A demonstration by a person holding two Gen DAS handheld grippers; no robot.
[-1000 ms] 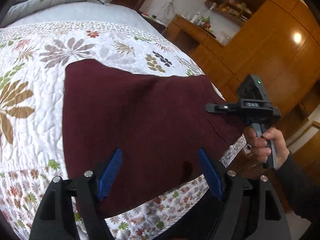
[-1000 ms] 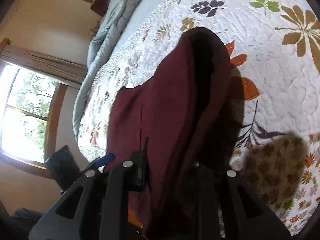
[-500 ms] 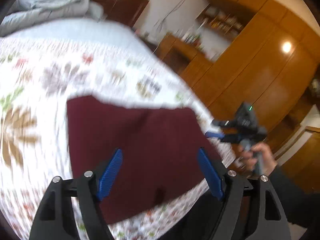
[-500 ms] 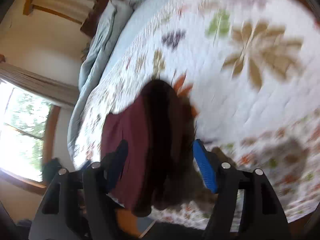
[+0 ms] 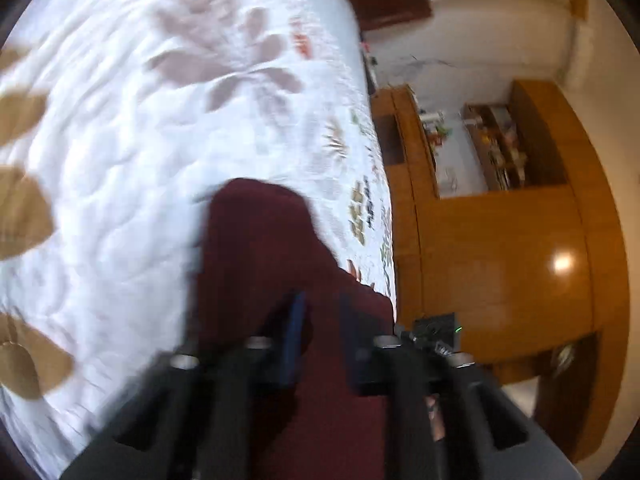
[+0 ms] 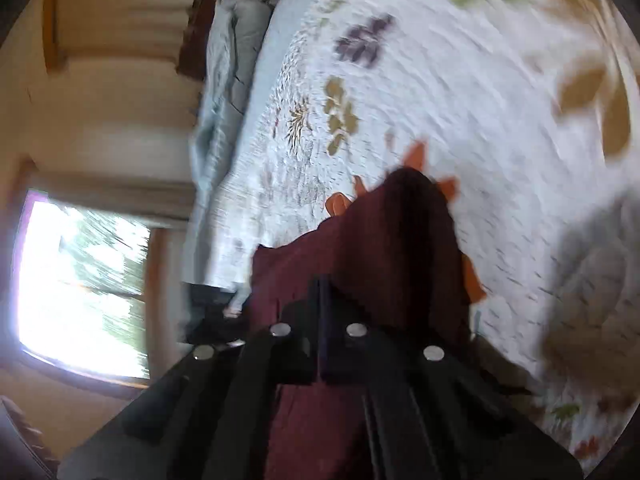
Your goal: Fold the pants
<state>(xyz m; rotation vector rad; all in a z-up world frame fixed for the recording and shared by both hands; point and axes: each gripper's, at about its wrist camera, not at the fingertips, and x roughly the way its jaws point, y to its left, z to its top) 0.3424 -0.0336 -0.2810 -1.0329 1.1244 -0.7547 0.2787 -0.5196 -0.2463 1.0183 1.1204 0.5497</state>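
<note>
The dark maroon pants (image 5: 264, 248) lie on a white floral quilt (image 5: 120, 128). My left gripper (image 5: 318, 312) has its blue-padded fingers close together with maroon cloth between them, at the near edge of the pants. In the right wrist view the pants (image 6: 400, 232) run away from me, and my right gripper (image 6: 324, 300) is shut tight on their near edge. Both views are blurred by motion. The right gripper's body (image 5: 436, 332) shows just right of the left one.
The quilt (image 6: 460, 80) covers the bed, with a grey-blue duvet (image 6: 228, 60) bunched at the headboard. Wooden wardrobes and shelves (image 5: 500, 220) stand beyond the bed's right side. A bright window (image 6: 80, 288) is on the other side.
Both grippers were open half a second ago; both have now closed on the near edge of the pants. Both cameras have rolled sideways and moved closer to the cloth.
</note>
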